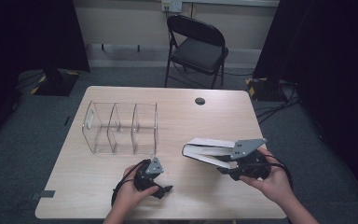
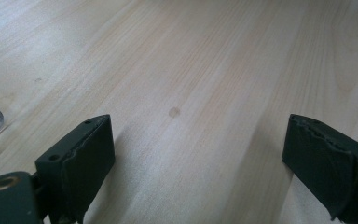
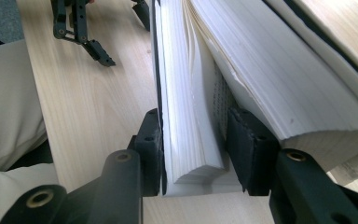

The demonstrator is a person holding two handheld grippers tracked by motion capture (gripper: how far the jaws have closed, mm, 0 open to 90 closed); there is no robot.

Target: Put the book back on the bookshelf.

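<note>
Pinching part of the book [image 3: 191, 116], the right gripper [image 3: 193, 149] shows printed pages.

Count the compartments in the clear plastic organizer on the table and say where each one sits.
3. The clear plastic organizer lies on the table's left half. Its compartments run side by side: left, middle and right. All look empty; none seems hidden.
</note>
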